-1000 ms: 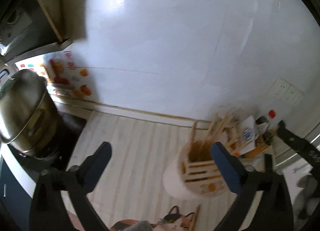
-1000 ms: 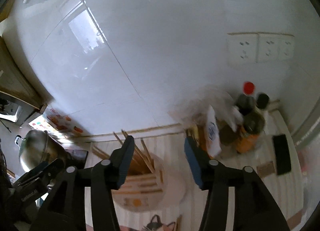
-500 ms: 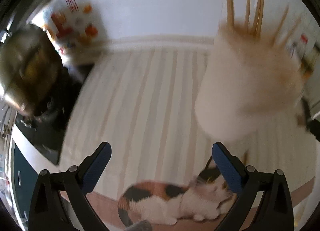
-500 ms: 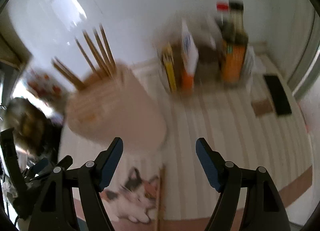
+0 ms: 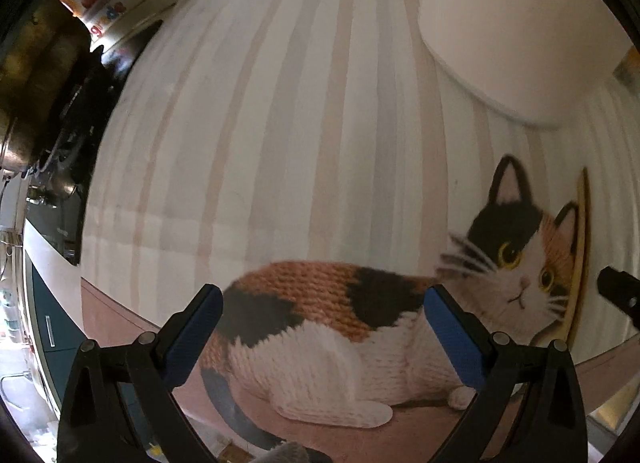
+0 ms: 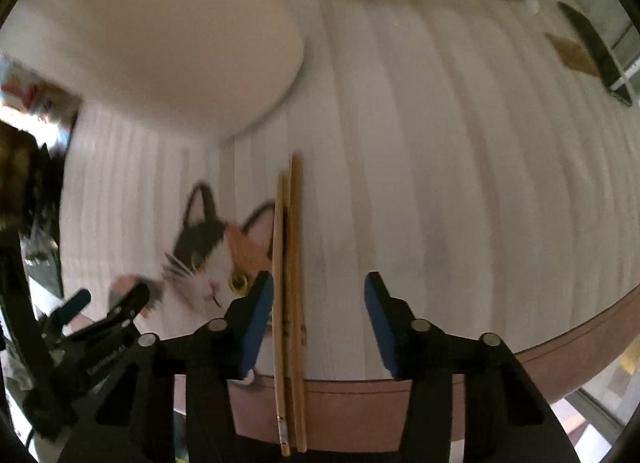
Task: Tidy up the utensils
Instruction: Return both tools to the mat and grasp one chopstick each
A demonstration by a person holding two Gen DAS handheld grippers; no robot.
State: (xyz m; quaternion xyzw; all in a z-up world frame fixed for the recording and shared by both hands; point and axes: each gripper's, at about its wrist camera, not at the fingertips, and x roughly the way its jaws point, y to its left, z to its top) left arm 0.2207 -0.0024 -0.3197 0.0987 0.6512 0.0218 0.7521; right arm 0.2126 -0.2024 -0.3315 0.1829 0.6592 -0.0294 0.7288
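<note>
The pair of wooden chopsticks point(image 6: 290, 287) is lying side by side on the striped mat point(image 6: 420, 203), running from the brown near border up toward the white utensil holder point(image 6: 160, 35), with the printed cat point(image 6: 216, 259) just to their left. The right claw point(image 6: 316, 313) is hanging over them, pointing steeply down; its jaws are closing, and the sticks are sitting between them, close beside the left pad, though neither pad is pressing on the wood as far as the view shows. The sticks are off centre in the gap, so one pad is likely reaching them first and pushing them sideways, and the two could be rolling apart or crossing instead of being pinched together. Only one stick might come up. A grip taken this near one end would also be letting the long end droop and catch on the holder's wall.

The left claw point(image 5: 320, 323) is spread wide with nothing between its pads, hovering over the cat's body. Its dark frame is showing at the lower left of the right wrist view, near the right claw, so the two tools could be knocking together if both are descending. The holder is standing close behind, and a swing of either arm might be tipping it.
</note>
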